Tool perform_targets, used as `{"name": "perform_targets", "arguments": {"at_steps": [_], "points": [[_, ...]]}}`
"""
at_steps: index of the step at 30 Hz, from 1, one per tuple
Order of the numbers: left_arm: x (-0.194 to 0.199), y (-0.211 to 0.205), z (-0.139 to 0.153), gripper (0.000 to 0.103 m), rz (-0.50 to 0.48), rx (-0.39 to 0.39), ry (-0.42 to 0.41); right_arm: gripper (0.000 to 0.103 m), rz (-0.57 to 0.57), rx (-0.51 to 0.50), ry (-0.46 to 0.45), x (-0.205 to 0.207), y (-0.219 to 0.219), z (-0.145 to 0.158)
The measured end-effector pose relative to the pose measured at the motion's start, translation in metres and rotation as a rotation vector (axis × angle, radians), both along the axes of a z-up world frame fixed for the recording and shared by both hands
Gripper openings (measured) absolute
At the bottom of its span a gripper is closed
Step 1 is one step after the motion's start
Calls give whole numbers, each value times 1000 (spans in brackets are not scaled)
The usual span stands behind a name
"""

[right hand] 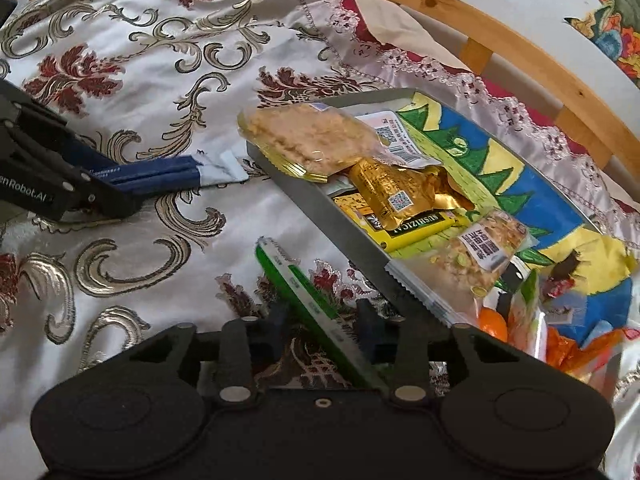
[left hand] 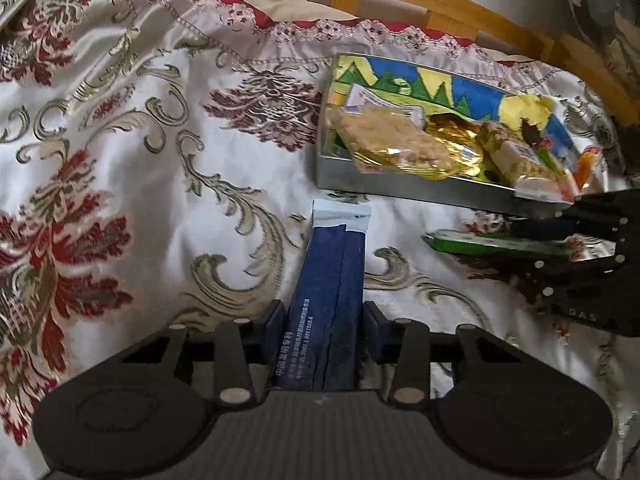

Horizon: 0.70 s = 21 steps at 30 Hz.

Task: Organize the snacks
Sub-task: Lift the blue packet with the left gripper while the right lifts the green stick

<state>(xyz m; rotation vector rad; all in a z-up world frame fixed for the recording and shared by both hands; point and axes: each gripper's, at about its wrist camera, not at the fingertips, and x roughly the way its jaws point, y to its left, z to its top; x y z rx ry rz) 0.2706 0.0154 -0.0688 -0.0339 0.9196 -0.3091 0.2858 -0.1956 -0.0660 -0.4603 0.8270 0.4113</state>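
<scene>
Left wrist view: the left gripper (left hand: 324, 316) straddles a dark blue snack packet (left hand: 326, 300) lying on a floral bedspread (left hand: 120, 160). Its pads stand against the packet's two long edges, grasping it. The packet is long and flat, with a white sealed end pointing to the far side and small white print near the jaws. Just beyond that end, to the right, sits a metal tray (left hand: 400, 184) with a painted bottom, piled with snacks: a clear pack of crumbly biscuit (left hand: 392, 140) and a gold foil pack (left hand: 456, 148) among them. The right gripper (left hand: 576, 236) reaches in from the right, over a green packet (left hand: 492, 242).

Right wrist view: the green packet (right hand: 316, 304) runs slantwise between the right gripper's (right hand: 324, 326) fingers; whether the pads press it I cannot tell. The tray's near wall (right hand: 340, 232) stands close on its right. Only here a yellow box (right hand: 416, 232) under the gold pack shows. At far left the left gripper (right hand: 116, 196) holds the blue packet (right hand: 160, 174). A wooden bed rail (right hand: 480, 28) curves behind.
</scene>
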Motion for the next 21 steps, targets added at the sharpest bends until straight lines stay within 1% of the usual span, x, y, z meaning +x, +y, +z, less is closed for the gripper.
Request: {"name": "perform_targets", "arguments": {"at_steps": [1, 2, 3, 5, 7, 8, 11, 12, 13, 14, 15, 16, 18, 21], "points": [[-1, -1, 1, 46, -8, -16, 8, 30, -6, 23, 16, -1, -1, 3], [-2, -1, 2, 44, -14, -33, 12, 30, -2, 43, 31, -3, -1, 5], [-3, -3, 2, 45, -12, -32, 8, 32, 2, 54, 36, -3, -1, 7], [-4, -8, 0, 46, -15, 9, -11, 35, 5, 39, 41, -1, 2, 6], [-6, -12, -1, 51, -15, 43, -35, 41, -2, 23, 54, 7, 1, 0], [-6, -13, -1, 53, -12, 54, -42, 42, -11, 29, 64, 12, -1, -4], [-6, -14, -3, 53, -12, 60, -48, 42, -44, 69, 89, 21, -5, -10], [-6, -14, -4, 53, -12, 61, -47, 40, -53, 74, 90, 20, -4, -10], [-6, -14, -5, 52, -14, 64, -47, 36, -51, 74, 89, 18, -3, -10], [-6, -15, -4, 45, -18, 58, -45, 35, -44, 73, 86, 15, -2, -9], [-7, -15, -4, 43, -17, 44, -38, 31, -39, 73, 81, 10, -1, -8], [-8, -15, -3, 42, -10, 35, -30, 25, -35, 78, 78, 5, -1, -6], [-10, -16, -1, 40, -4, 19, -18, 19, -40, 97, 75, -8, -1, -2], [-17, -18, 2, 39, 7, -1, -9, 19, -71, 122, 58, -25, -2, 3]]}}
